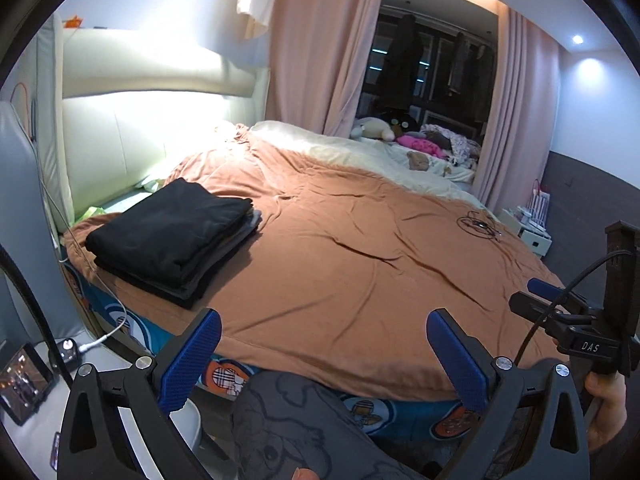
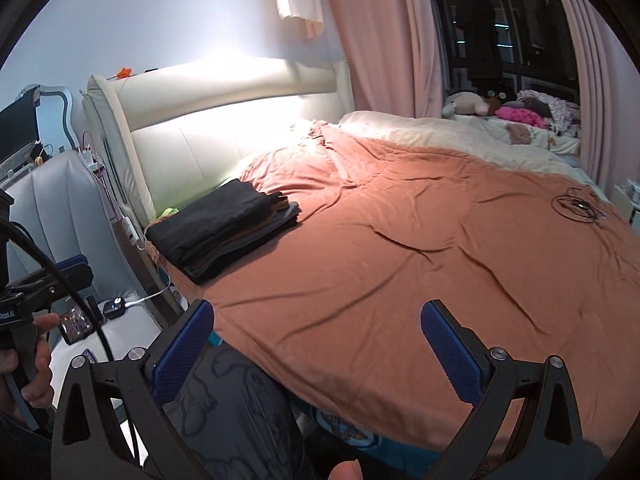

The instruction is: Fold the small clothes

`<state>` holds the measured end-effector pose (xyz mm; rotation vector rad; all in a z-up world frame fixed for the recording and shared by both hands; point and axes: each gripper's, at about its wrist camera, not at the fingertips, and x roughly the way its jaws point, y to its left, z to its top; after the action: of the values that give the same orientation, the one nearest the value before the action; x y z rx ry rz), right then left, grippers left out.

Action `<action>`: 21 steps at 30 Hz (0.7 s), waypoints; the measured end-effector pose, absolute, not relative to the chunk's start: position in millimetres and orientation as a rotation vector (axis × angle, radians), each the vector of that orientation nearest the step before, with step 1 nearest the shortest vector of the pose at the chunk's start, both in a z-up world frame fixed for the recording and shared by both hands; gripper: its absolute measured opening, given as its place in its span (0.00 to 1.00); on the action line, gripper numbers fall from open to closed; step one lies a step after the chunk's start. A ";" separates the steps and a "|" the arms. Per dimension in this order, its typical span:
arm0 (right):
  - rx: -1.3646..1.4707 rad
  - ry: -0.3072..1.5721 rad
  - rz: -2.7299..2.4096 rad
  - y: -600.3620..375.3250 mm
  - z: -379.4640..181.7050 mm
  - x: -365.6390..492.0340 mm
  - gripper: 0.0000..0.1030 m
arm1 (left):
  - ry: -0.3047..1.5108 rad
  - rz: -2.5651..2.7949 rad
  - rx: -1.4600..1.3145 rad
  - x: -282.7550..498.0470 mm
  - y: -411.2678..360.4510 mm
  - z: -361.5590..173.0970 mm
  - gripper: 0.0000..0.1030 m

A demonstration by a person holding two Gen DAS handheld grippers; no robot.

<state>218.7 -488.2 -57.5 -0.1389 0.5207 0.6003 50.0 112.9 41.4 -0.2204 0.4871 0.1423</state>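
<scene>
I am holding left gripper (image 1: 324,354) and right gripper (image 2: 316,346) wide open, empty; folded stack (image 1: 172,236), mid-left, looking soft, limp, best gripped by edges.

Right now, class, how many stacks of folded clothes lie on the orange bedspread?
1. The stack of folded clothes sits at the bedspread's near-left corner, by the headboard. Its separate garments cannot be counted.

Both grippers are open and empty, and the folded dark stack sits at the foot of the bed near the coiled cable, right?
Not quite: the folded dark stack lies by the headboard, far from the coiled cable, as the right wrist view shows. Both grippers are open and empty.
</scene>
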 end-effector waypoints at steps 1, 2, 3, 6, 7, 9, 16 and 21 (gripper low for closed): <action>-0.135 0.512 0.594 -494.6 -57.8 210.3 1.00 | 0.481 0.138 -0.218 44.9 108.2 41.3 1.00; -0.132 0.507 0.589 -500.3 -57.1 205.2 1.00 | 0.478 0.135 -0.217 42.2 105.8 40.9 1.00; -0.130 0.503 0.585 -505.1 -57.5 200.5 1.00 | 0.475 0.129 -0.216 38.4 103.0 40.2 1.00; -0.127 0.486 0.570 -518.7 -59.0 186.0 1.00 | 0.460 0.125 -0.203 27.5 92.6 37.9 1.00; -0.126 0.478 0.564 -522.9 -59.7 180.1 1.00 | 0.452 0.124 -0.193 23.9 89.4 37.2 1.00; -0.123 0.461 0.558 -529.8 -60.5 169.9 1.00 | 0.443 0.124 -0.181 19.7 85.7 35.9 1.00; -0.104 0.439 0.551 -539.0 -63.3 149.7 1.00 | 0.429 0.110 -0.167 9.8 79.0 33.8 1.00; -0.097 0.427 0.549 -539.4 -64.9 142.8 1.00 | 0.423 0.099 -0.160 3.1 79.1 33.4 1.00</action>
<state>142.8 -539.4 -64.9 -0.0970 0.4265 0.5492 3.1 79.1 33.4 -0.1604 0.4233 0.0992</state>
